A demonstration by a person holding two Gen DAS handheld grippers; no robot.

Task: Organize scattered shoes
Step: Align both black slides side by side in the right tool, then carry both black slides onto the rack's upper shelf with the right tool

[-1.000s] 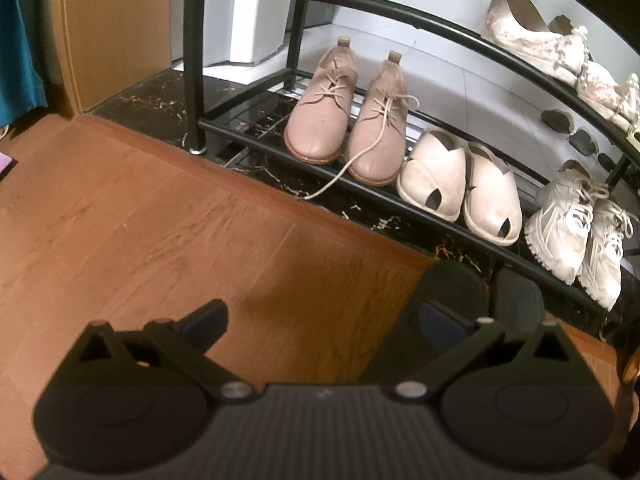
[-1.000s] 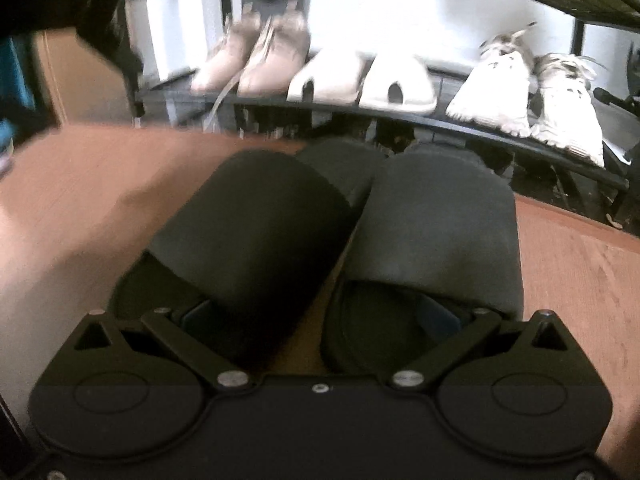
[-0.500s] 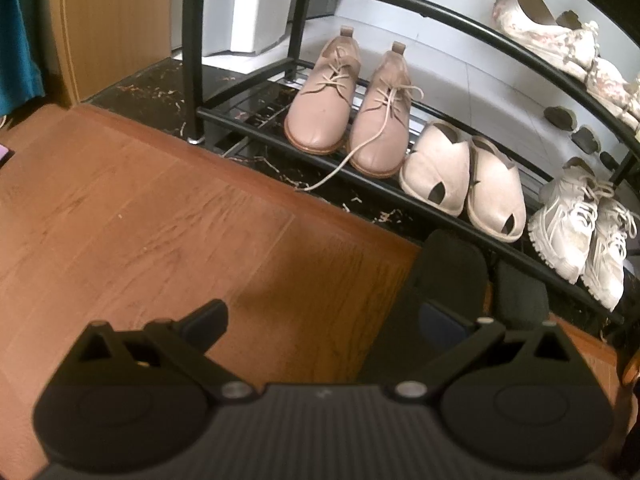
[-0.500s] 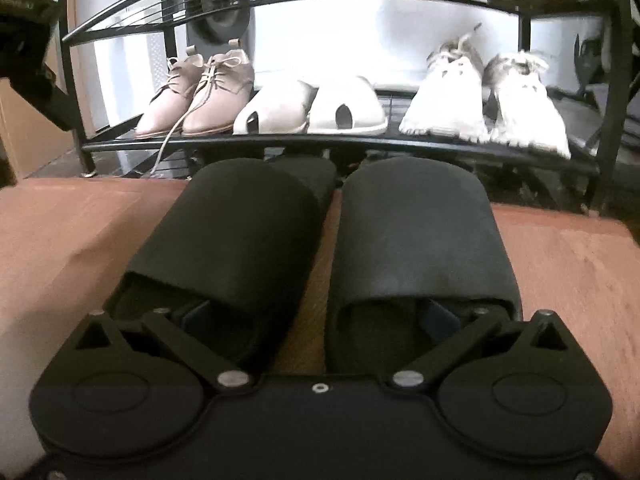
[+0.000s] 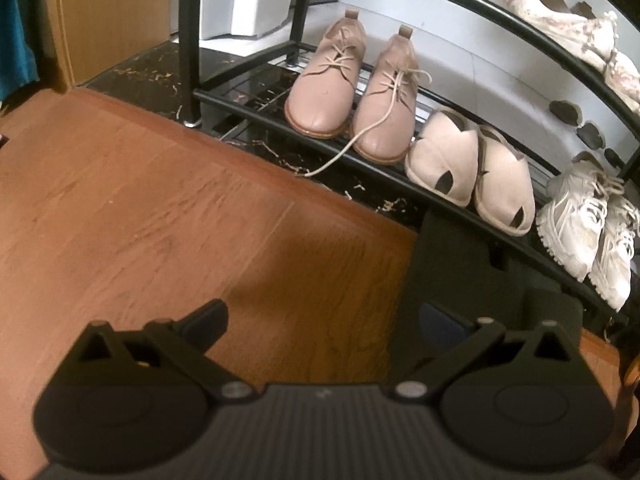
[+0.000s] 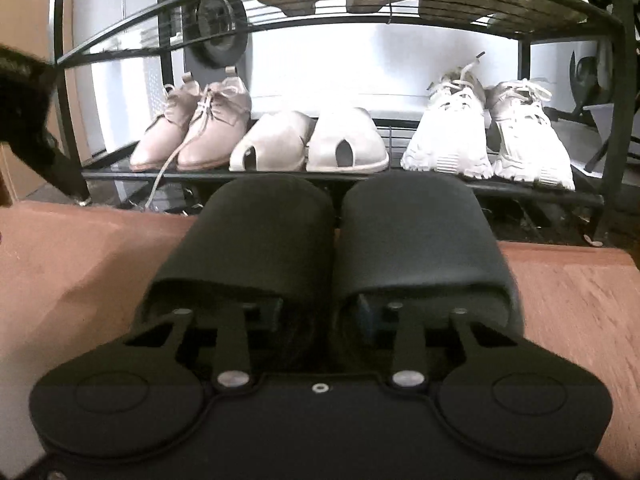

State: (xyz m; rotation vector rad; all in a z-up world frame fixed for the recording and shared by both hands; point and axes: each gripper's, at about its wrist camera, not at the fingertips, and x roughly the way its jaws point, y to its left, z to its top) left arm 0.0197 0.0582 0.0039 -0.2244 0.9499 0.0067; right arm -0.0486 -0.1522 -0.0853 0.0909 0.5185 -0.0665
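Pinching the two black slippers [image 6: 332, 248] together by their inner walls, the right gripper [image 6: 318, 314] has just been closing its jaws, one finger inside each slipper, on the wooden floor [image 6: 568, 304] before the shoe rack [image 6: 360, 178]. The left gripper [image 5: 320, 320] hangs wide open, empty, over the floor beside the slippers.

Black slippers [image 6: 332, 240] on wood floor [image 5: 140, 208] (rack [image 6: 400, 178] holds shoes).
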